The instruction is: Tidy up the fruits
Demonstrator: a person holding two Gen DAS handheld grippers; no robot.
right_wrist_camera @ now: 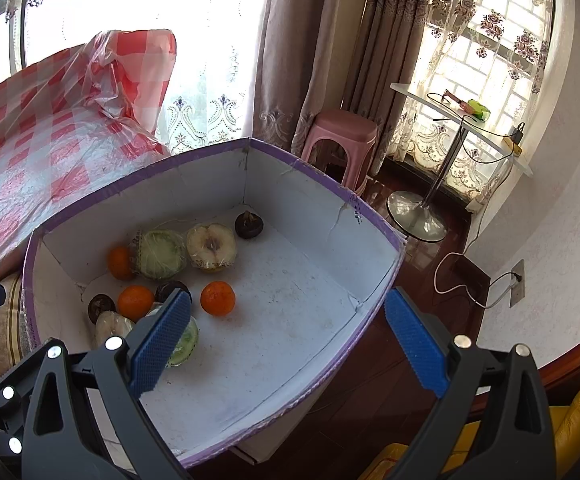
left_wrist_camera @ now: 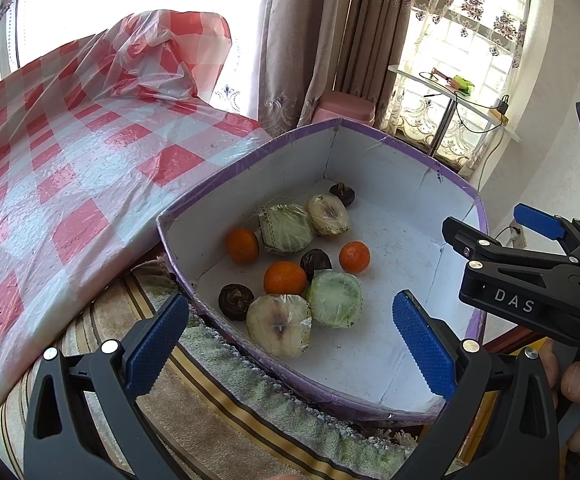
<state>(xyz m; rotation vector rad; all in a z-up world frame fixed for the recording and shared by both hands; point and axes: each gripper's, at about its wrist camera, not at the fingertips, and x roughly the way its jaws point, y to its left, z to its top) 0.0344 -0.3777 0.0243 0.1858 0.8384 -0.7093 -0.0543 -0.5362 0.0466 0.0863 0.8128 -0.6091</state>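
A white box with a purple rim (left_wrist_camera: 402, 148) (right_wrist_camera: 322, 178) holds several fruits: three oranges (left_wrist_camera: 285, 278) (right_wrist_camera: 217, 298), plastic-wrapped green halves (left_wrist_camera: 334, 298) (right_wrist_camera: 161, 254), wrapped pale halves (left_wrist_camera: 278, 325) (right_wrist_camera: 211, 246) and dark round fruits (left_wrist_camera: 315, 262) (right_wrist_camera: 249, 224). My left gripper (left_wrist_camera: 290, 344) is open and empty above the box's near edge. My right gripper (right_wrist_camera: 287, 344) is open and empty over the box's right side; it also shows in the left wrist view (left_wrist_camera: 490, 236).
A red-and-white checked plastic cloth (left_wrist_camera: 69, 168) covers the surface left of the box. A striped towel (left_wrist_camera: 217, 408) lies under the box. A pink stool (right_wrist_camera: 344, 136), a small glass table (right_wrist_camera: 462, 128) and a yellow object (right_wrist_camera: 574, 420) stand on the floor to the right.
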